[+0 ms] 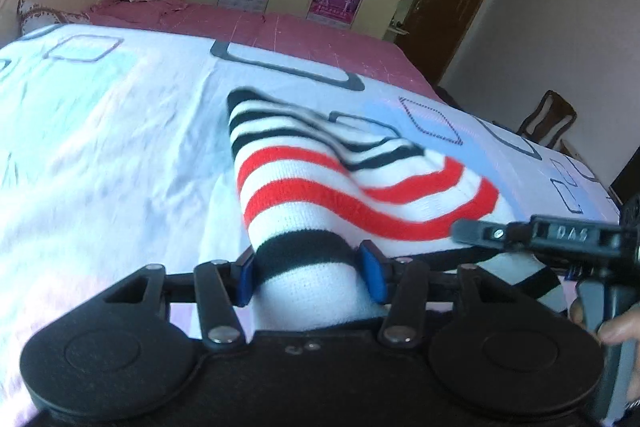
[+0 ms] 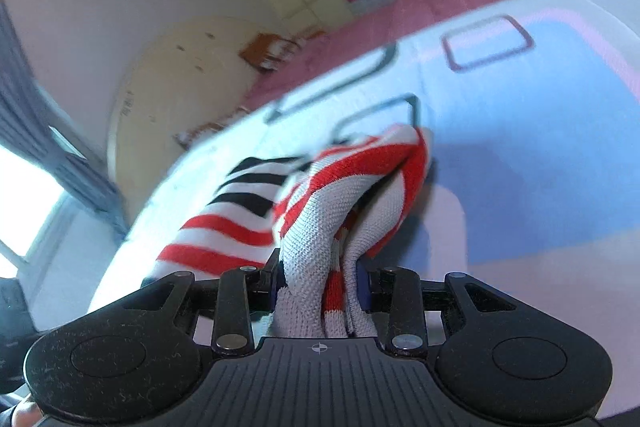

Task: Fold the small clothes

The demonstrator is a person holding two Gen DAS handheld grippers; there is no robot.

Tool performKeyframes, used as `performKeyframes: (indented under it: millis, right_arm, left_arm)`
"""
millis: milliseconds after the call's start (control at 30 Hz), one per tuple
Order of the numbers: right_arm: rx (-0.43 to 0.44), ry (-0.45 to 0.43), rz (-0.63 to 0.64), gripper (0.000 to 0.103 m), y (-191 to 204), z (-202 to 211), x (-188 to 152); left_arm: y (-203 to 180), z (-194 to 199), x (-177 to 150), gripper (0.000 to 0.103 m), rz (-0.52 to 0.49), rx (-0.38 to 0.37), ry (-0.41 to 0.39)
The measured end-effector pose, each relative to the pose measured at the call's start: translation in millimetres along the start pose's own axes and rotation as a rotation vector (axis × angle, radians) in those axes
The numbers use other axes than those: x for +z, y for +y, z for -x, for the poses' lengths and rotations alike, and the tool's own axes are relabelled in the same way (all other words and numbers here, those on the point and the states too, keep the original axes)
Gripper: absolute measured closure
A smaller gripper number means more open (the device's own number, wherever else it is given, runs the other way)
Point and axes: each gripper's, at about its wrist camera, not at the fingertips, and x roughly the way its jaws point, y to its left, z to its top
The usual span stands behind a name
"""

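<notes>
- My left gripper (image 1: pixel 308 277) has its blue pads clamped on the near edge of the white knitted garment with red and black stripes (image 1: pixel 320 187), a thick roll of fabric pinched between the jaws.
- My right gripper (image 2: pixel 320 283) is closed too, a bunched white and red fold of the same knit squeezed between its jaws.
- Ahead of both jaws, the garment runs out over the pale bedsheet printed with dark rounded squares (image 1: pixel 120 147), its far black-striped end lying on the sheet.
- It's light, I judge; it sags limp between my two holds.
- It's soft and stretchy, with a coarse weave that gives the pads friction, so slipping looks unlikely.
- It's not fragile, though a hard tug could pull the knit out of shape.
- Edges and corners are the best places to hold; my right side has a wad, not a clean hem, so that fold may land lumpy.
</notes>
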Motion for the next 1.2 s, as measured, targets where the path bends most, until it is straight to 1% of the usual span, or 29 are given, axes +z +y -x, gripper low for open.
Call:
performKeyframes:
  millis: [67,100,167,200,233,300,367,400,467,533,567,600,633,700,800,867,967,1033,1200]
  right_arm:
    - [-0.014,0.006,-0.025,0.064,-8,0,-2]
    - [-0.028,0.0,-0.032,0.064,-10,3,-3]
    - [-0.039,-0.012,-0.051,0.064,-14,10,0]
    - [-0.047,-0.011,-0.049,0.064,-13,14,1]
    - [-0.063,-0.017,-0.03,0.064,-9,17,2]
    - [-0.098,-0.047,0.038,0.064,2,22,8]
    - [-0.115,-0.086,0.08,0.064,13,28,17]
    - [-0.126,-0.097,0.099,0.064,20,31,19]
    - [-0.181,-0.108,0.172,0.064,33,25,25]
    - [-0.22,-0.104,0.251,0.064,47,10,29]
    - [-0.223,-0.098,0.27,0.067,52,3,30]
    - [-0.222,-0.089,0.28,0.073,55,-5,30]
    - [-0.223,-0.078,0.284,0.079,57,-13,30]
    - [-0.247,-0.067,0.292,0.079,58,-29,30]
    - [-0.333,-0.041,0.319,0.079,51,-49,26]
    - [-0.368,-0.027,0.321,0.079,40,-60,23]
    - [-0.373,-0.03,0.312,0.079,34,-61,22]
    - [-0.378,-0.023,0.32,0.079,37,-59,24]
    - [-0.319,-0.094,0.296,0.079,52,-20,15]
  left_arm:
    - [0,2,-1,0.044,-0.02,0.005,-0.015]
    - [-2,3,0,0.041,-0.028,0.012,-0.015]
    - [-4,6,3,0.038,-0.053,0.026,-0.021]
    - [-7,9,5,0.033,-0.068,0.039,-0.031]
    - [-10,14,7,0.027,-0.078,0.052,-0.045]
    - [-10,24,11,0.026,-0.072,0.054,-0.079]
    - [-12,33,17,0.026,-0.071,0.054,-0.115]
    - [-10,35,16,0.028,-0.073,0.047,-0.127]
    - [-13,28,25,0.033,-0.078,0.033,-0.117]
    - [-16,13,36,0.044,-0.054,0.029,-0.089]
    - [-17,5,38,0.046,-0.051,0.031,-0.077]
    - [-18,-2,40,0.051,-0.053,0.044,-0.072]
    - [-19,-10,43,0.051,-0.054,0.053,-0.068]
    - [-20,-21,44,0.051,-0.063,0.071,-0.064]
    - [-17,-36,42,0.051,-0.078,0.085,-0.023]
    - [-13,-42,39,0.05,-0.082,0.086,-0.008]
    - [-12,-40,36,0.049,-0.094,0.086,-0.009]
    - [-14,-35,37,0.051,-0.102,0.094,-0.009]
    - [-21,-12,32,0.05,-0.129,0.106,-0.019]
